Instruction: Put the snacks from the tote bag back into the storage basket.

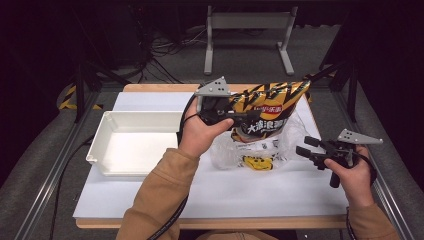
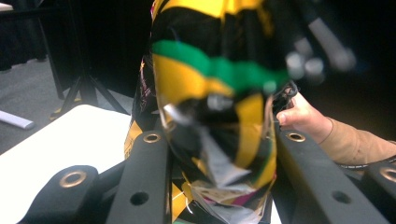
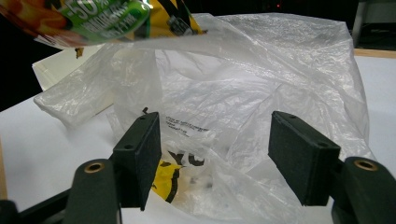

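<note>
1. Sleeves and forearms came in from the bottom edge of the high view, over the white surface [image 1: 280,187].
2. Left on the surface sat a white tray [image 1: 131,142], well apart from the right hand.
3. At the middle lay a clear plastic bag [image 1: 260,150], crumpled, with a yellow print low on it.
4. Above the bag hung a chip bag [image 1: 267,112], yellow and black, lifted off the surface and tilted.
5. Left tongs [image 1: 235,116] were clamped on the chip bag, both black jaws pressed against its foil in the left gripper view [image 2: 219,154].
6. Right tongs [image 1: 306,146] stood partly open and held nothing, pointing at the plastic bag [image 3: 243,93], just beside it at the surface's right side.
</note>
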Action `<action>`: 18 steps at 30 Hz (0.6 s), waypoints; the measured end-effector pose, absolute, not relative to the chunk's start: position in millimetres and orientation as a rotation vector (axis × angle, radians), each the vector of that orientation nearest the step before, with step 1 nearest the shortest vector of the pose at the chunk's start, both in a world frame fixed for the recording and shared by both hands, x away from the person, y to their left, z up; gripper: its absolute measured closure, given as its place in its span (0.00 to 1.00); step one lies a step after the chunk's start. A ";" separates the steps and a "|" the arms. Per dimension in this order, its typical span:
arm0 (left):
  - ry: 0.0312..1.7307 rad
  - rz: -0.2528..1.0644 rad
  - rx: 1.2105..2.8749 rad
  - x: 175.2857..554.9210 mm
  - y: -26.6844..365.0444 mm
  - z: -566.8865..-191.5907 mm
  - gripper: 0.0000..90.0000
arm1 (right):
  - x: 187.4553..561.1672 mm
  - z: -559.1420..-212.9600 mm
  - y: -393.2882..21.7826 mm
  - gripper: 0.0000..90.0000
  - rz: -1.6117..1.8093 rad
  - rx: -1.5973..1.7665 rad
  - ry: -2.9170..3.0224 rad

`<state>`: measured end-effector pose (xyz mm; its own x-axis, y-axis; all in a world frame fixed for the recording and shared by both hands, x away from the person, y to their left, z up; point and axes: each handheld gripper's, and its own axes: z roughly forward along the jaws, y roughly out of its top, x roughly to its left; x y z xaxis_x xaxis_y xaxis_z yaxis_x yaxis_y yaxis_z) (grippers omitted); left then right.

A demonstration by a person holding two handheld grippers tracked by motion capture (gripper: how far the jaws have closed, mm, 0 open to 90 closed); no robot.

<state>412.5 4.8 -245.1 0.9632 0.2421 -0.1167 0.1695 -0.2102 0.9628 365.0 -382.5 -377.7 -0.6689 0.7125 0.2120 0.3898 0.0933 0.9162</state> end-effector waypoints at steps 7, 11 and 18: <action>0.314 0.083 1.805 410.8 20.4 -234.0 0.75 | 367.4 -378.8 -378.6 0.39 1.601 1.092 2.099; 0.333 0.080 1.805 412.1 35.4 -231.4 0.75 | 368.3 -379.2 -377.5 0.39 1.604 1.089 2.103; 0.373 0.100 1.798 412.3 63.9 -230.8 0.75 | 373.7 -379.0 -372.1 0.39 1.606 1.073 2.117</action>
<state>412.3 63.9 -230.8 0.9441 0.3035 -0.1284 0.1985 -0.2125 0.9568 373.7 -372.1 -379.0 -0.6874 0.6951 0.2107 0.3902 0.1086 0.9143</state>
